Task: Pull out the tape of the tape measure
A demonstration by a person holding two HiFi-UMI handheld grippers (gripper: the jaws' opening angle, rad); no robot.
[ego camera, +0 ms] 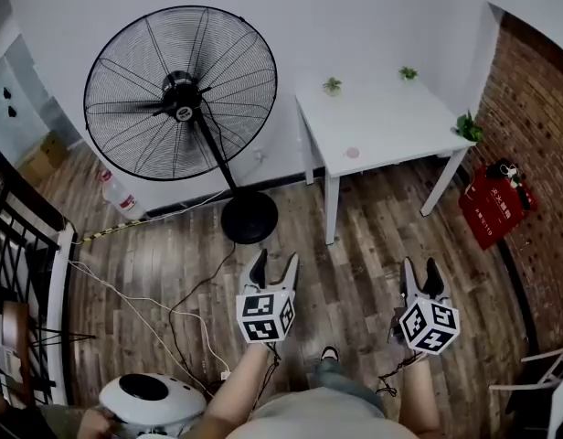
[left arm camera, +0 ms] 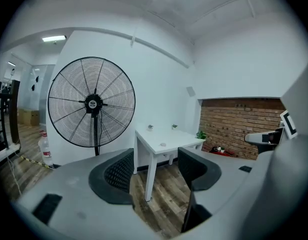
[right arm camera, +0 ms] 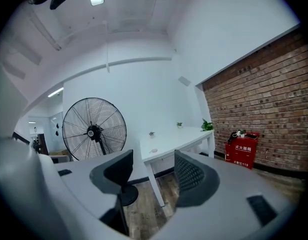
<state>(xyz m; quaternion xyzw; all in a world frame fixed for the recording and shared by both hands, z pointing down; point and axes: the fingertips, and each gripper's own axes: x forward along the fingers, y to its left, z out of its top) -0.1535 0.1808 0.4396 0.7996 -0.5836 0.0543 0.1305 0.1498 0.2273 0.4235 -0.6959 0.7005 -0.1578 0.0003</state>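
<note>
round object [ego camera: 353, 152] on table [ego camera: 400, 117], beyond both grippers [ego camera: 276, 262] [ego camera: 421, 268]

A big black pedestal fan [ego camera: 181, 94] stands on the wooden floor [ego camera: 364, 263] just beside a white counter [ego camera: 382, 126] (small green plants [ego camera: 332, 85] sit on it). A red box [ego camera: 494, 204] rests by the brick wall [ego camera: 537, 99], and a plastic bottle [ego camera: 117, 193] stands left of the fan.

The pale disc [ego camera: 353, 152] on the white table [ego camera: 391, 117] is too small to identify; the black rack [ego camera: 16, 236] is cropped.
</note>
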